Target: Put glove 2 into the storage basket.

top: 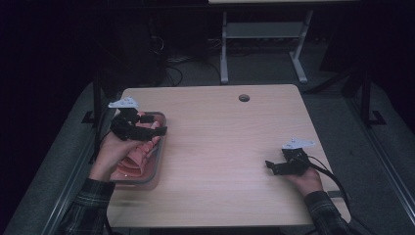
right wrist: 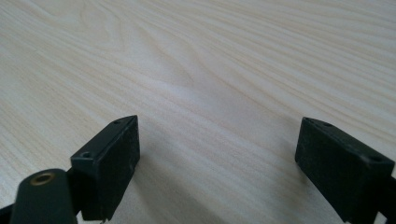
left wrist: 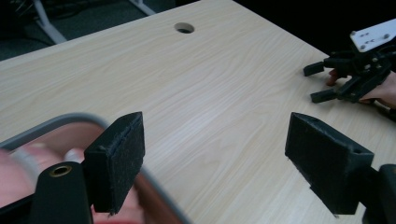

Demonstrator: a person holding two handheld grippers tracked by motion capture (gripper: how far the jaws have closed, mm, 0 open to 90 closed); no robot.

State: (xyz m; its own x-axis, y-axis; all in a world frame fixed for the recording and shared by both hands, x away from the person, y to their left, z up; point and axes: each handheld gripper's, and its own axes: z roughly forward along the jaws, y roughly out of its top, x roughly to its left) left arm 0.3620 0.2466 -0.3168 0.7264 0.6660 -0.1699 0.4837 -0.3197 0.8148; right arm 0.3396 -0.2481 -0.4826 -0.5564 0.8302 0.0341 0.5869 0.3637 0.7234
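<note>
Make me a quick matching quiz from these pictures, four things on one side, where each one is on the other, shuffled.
Things:
1. left gripper
2. right gripper
3. grey tray
4. round hole

Places:
A. table's far edge
B. low over bare wood, right side
C. table's left edge, holding pink pieces
D. above the tray

Pairs: 1-D, 2-B, 3-C, 4-A

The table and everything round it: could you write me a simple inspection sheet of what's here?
Surface: pale wooden table with a round hole near its far edge.
Job's things: grey tray at the left edge, holding pink pieces.
Clutter: nothing seen.
Grippers: left gripper above the tray, jaws open, nothing between them; right gripper low at the right side, jaws open over bare wood.
Cables: black cable trailing from the right gripper; more on the floor behind.
Surroundings: dark room, white frame legs beyond the table.
</note>
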